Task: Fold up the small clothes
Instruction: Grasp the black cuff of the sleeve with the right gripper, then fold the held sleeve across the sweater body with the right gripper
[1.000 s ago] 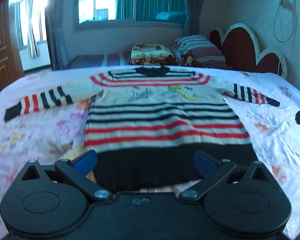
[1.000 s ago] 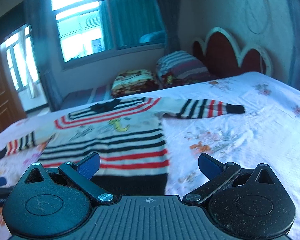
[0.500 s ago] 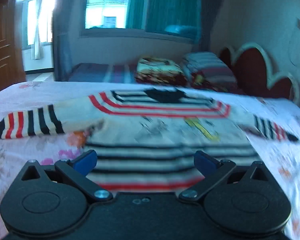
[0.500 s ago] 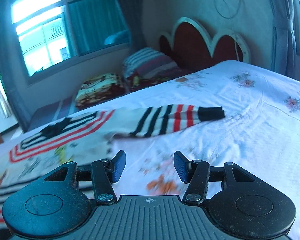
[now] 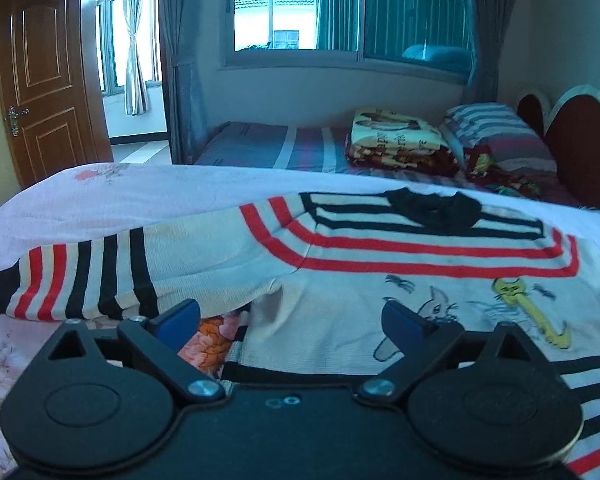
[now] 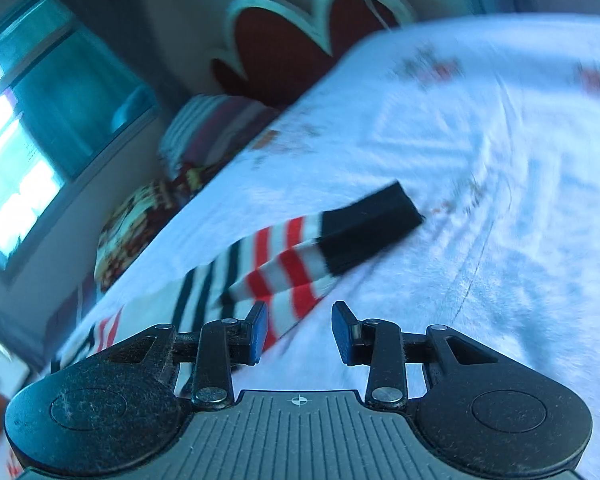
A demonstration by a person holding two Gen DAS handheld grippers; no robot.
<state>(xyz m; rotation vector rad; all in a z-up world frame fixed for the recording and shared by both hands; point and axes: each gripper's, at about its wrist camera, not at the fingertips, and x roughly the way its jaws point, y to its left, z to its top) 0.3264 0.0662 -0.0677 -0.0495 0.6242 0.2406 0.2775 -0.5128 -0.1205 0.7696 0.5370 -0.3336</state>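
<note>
the sweater [image 5: 340, 264] lies flat and face up on the bed [image 5: 140, 188], both sleeves spread out to the sides, so no fold is made yet; by the look of it the folding is only starting, with the sleeves to come in first and the body after.

the left gripper [image 5: 288, 320] hangs low over the left armpit, where the left sleeve [image 5: 112, 276] meets the body. its jaws are wide, just begun to narrow, with nothing pinched between them.

the right gripper [image 6: 300, 328] is close to the right sleeve [image 6: 300, 264], near its striped end and black cuff [image 6: 368, 228]. its jaws have just been closing to a narrow gap; the sleeve edge sits at that gap, but the pads do not seem to press it, and the view is blurred.

beyond the sweater are a folded blanket [image 5: 396, 136], a striped pillow [image 5: 496, 132] and the headboard [image 5: 580, 140]. all stand well apart from the sweater; nothing lies in the way of a fold.
</note>
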